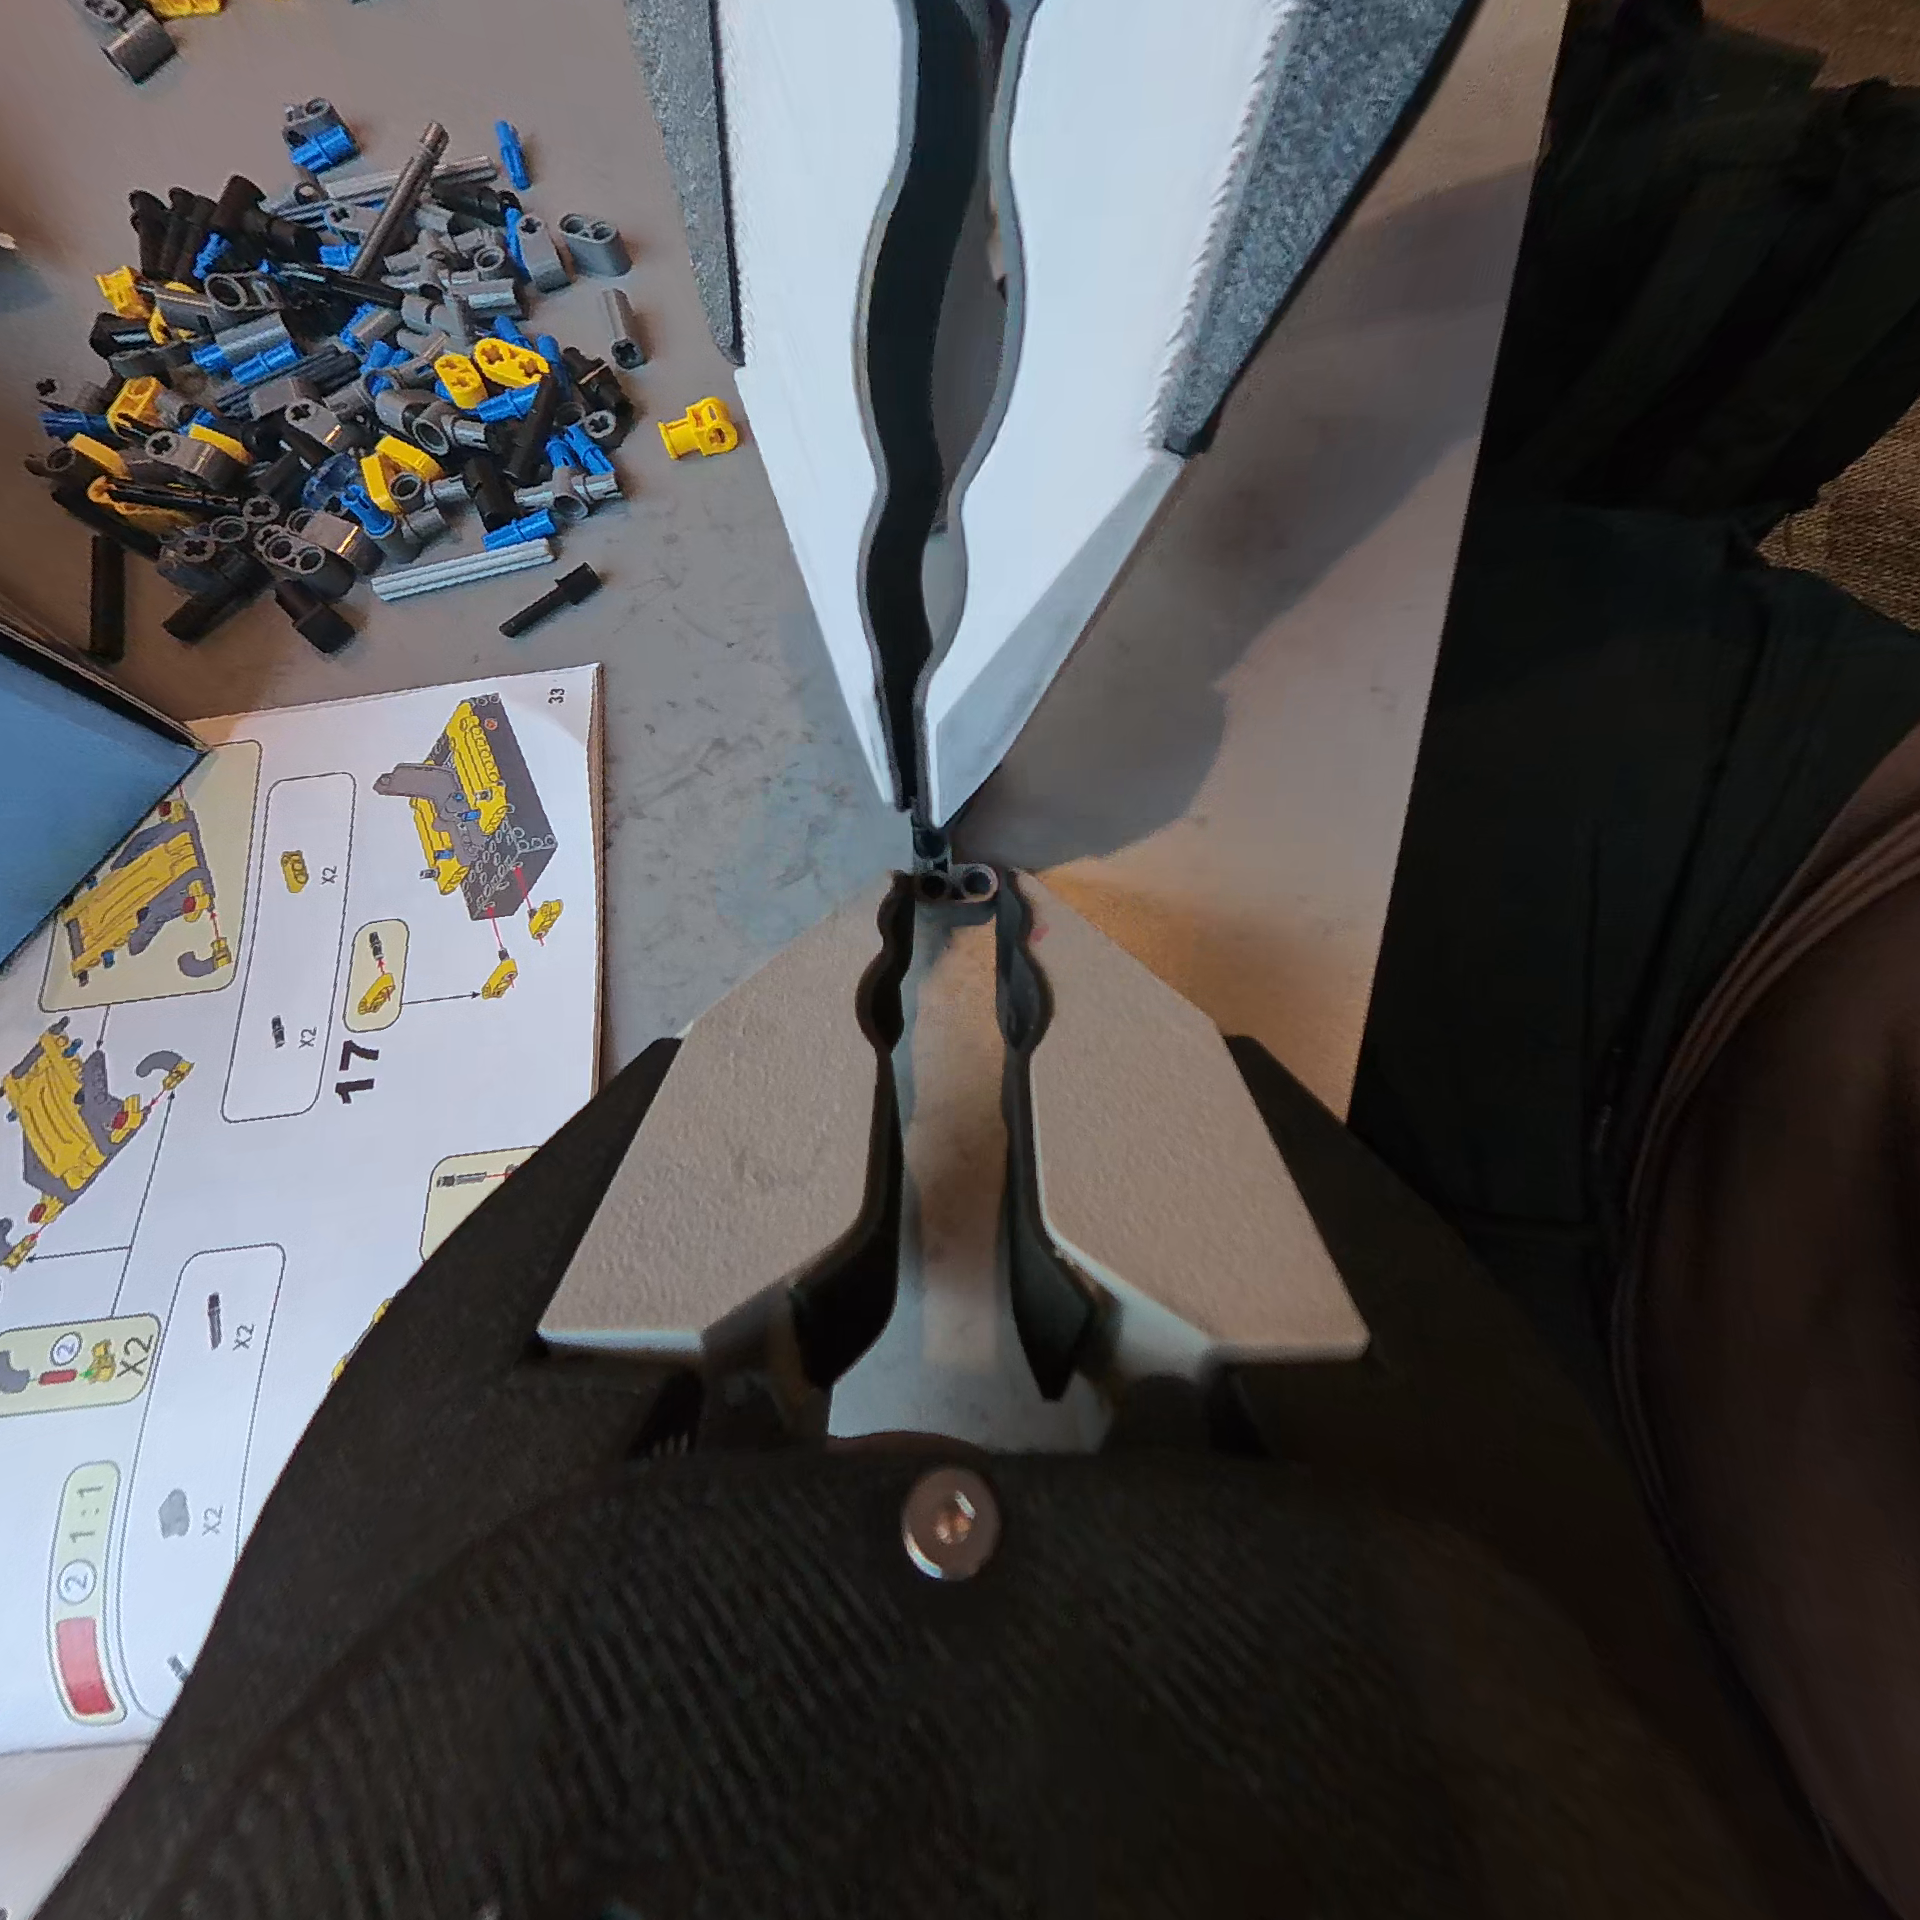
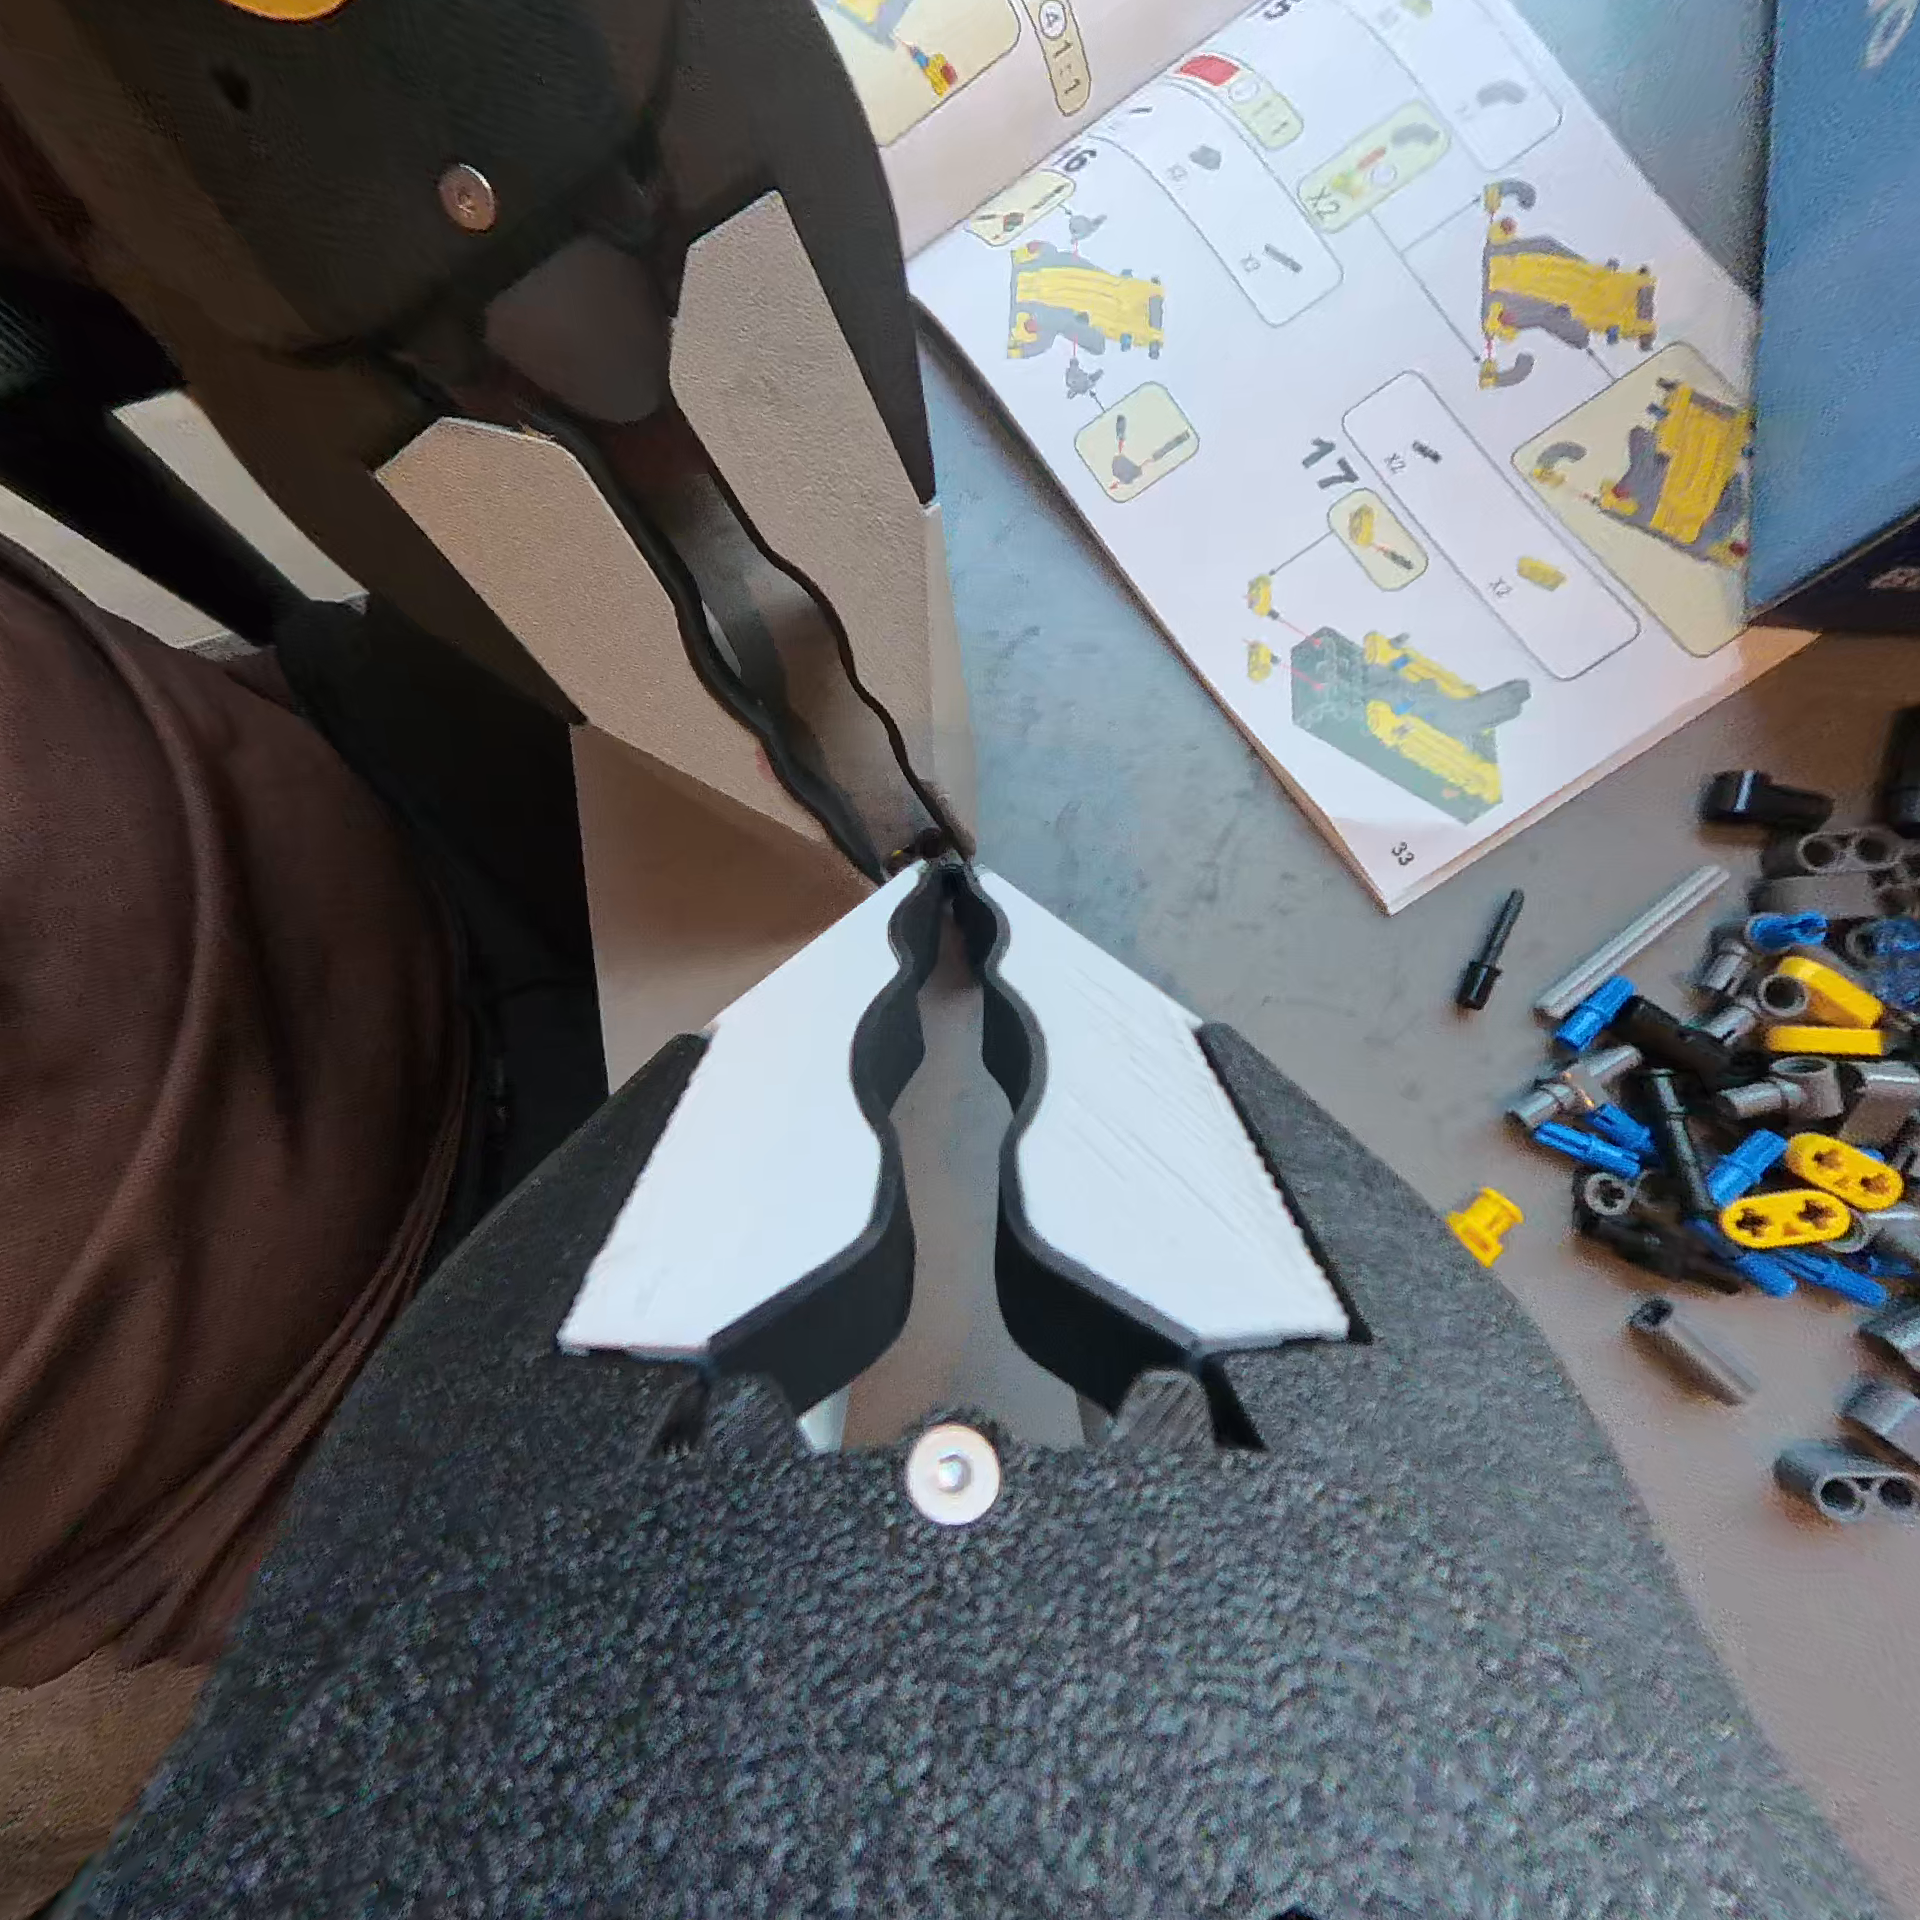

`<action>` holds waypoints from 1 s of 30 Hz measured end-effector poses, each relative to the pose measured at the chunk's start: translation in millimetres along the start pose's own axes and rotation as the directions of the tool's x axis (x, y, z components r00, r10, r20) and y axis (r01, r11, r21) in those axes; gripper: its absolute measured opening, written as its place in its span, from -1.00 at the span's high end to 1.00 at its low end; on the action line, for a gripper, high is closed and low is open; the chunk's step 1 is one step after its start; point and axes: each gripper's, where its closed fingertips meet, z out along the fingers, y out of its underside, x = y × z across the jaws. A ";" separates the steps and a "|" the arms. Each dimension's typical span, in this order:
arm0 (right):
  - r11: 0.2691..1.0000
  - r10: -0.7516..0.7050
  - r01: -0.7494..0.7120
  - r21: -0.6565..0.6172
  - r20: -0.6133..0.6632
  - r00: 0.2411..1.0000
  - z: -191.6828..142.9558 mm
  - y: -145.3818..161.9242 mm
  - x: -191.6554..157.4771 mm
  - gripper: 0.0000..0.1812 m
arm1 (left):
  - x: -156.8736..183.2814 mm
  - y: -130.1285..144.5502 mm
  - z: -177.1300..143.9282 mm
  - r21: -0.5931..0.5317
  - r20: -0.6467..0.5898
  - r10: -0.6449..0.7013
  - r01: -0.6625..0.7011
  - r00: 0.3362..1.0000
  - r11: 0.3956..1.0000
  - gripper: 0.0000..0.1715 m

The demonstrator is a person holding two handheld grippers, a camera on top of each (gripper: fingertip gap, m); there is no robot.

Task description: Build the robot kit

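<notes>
L tool (image 1: 956, 883) pinches a small grey two-hole connector (image 1: 958, 884) at its tips, long axis crosswise between the fingers, holes facing the cam. R tool (image 2: 951, 868), white-fingered, comes in from the far side, tips pressed together on a small dark pin (image 1: 928, 837); pin axis runs along R fingers, its end touching the connector. Both held above grey surface (image 1: 717, 727). Far left: loose parts pile (image 1: 322, 395); single yellow piece (image 1: 701, 428) just beside it. Near left: open instruction booklet (image 1: 312, 1039), blue box (image 1: 73, 790) overlapping its corner; box contents not visible.
</notes>
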 end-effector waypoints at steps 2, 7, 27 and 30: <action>1.000 0.003 -0.003 -0.014 0.007 1.000 0.1 0.2 0.2 0.97 | 0.1 0.0 0.0 0.000 0.000 0.001 -0.001 1.000 1.000 0.85; 0.991 -0.092 0.090 -0.097 -0.014 0.996 0.2 0.6 0.5 0.97 | 0.0 0.0 0.0 0.000 -0.001 -0.001 0.001 1.000 1.000 0.85; 0.972 -0.184 0.174 -0.160 -0.048 0.982 7.1 1.3 -0.9 0.96 | 0.3 0.1 -0.4 0.000 -0.001 -0.001 0.001 1.000 1.000 0.85; 0.975 -0.202 0.194 -0.108 -0.068 0.977 3.3 -0.5 -2.5 0.96 | 0.3 -0.3 -0.4 0.003 0.000 0.001 -0.001 1.000 1.000 0.85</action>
